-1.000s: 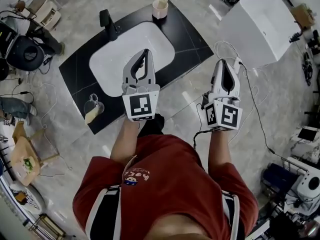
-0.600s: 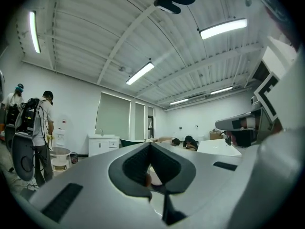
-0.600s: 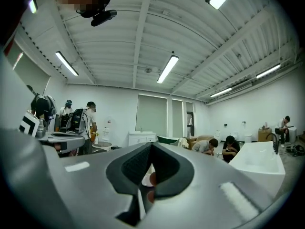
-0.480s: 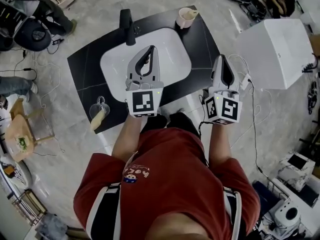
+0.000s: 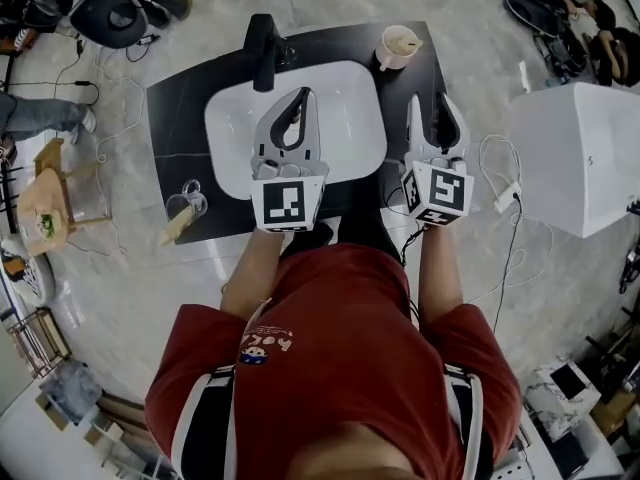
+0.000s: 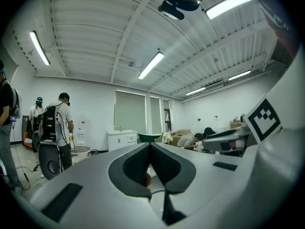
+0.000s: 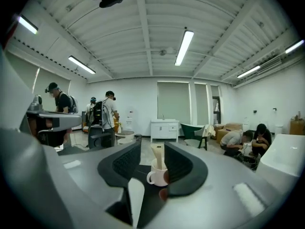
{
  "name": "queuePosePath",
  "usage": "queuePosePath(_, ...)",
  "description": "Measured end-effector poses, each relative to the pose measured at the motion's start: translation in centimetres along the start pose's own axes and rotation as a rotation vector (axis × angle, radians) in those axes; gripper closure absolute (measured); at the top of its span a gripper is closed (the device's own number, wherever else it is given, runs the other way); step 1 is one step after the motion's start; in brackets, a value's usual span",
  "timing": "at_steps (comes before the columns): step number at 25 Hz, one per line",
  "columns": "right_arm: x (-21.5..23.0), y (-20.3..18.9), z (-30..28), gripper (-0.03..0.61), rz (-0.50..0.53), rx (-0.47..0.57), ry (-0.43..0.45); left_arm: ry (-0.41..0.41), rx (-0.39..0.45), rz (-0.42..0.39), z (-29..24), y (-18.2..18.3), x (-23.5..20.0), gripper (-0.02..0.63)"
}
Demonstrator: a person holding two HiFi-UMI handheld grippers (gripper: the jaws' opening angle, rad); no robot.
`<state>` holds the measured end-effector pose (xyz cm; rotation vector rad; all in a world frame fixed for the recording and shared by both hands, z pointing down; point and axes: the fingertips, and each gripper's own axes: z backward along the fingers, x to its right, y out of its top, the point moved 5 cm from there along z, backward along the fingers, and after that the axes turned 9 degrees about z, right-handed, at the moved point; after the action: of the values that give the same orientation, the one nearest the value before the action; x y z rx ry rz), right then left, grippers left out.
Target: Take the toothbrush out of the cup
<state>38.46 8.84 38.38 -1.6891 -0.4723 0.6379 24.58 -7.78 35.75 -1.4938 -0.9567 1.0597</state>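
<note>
White cup (image 7: pixel 157 175), toothbrush (image 7: pixel 157 153) btm hidden inside.

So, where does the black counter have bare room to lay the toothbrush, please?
Bare: the left strip of the black counter, between black tap and glass mug. Crowded: right of the white basin, the white cup and right gripper occupy it.

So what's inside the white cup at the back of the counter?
A pale toothbrush stands in the white cup, its upper part poking above the rim. The cup wall covers its lower part, and whether anything else is inside cannot be seen.
</note>
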Motion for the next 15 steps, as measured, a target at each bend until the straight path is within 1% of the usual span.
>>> queuePosePath(3,0.8,-1.8,-3.5,0.373,0.004,-0.049,0.095,0.048,-0.01,0.004,-1.9,-0.4,0.8,0.609)
queuePosePath(5,0.9,-3.0,-5.7,0.366,0.014,-0.071,0.131,0.081,-0.022,0.008,-2.7,-0.8,1.2,0.609)
queuePosePath(6,0.8,-3.6,-6.8,0.353,0.024,-0.083,0.145,0.1,-0.032,0.005,-3.0,-0.9,1.3,0.609)
queuePosePath(10,0.4,-5.6,-10.8,0.347,0.057,-0.125,0.194,0.182,-0.052,-0.042,-3.5,-1.1,1.1,0.609)
queuePosePath(15,0.2,-7.1,-13.2,0.348,0.124,-0.148,0.222,0.267,-0.066,-0.052,-3.5,-1.5,1.3,0.609)
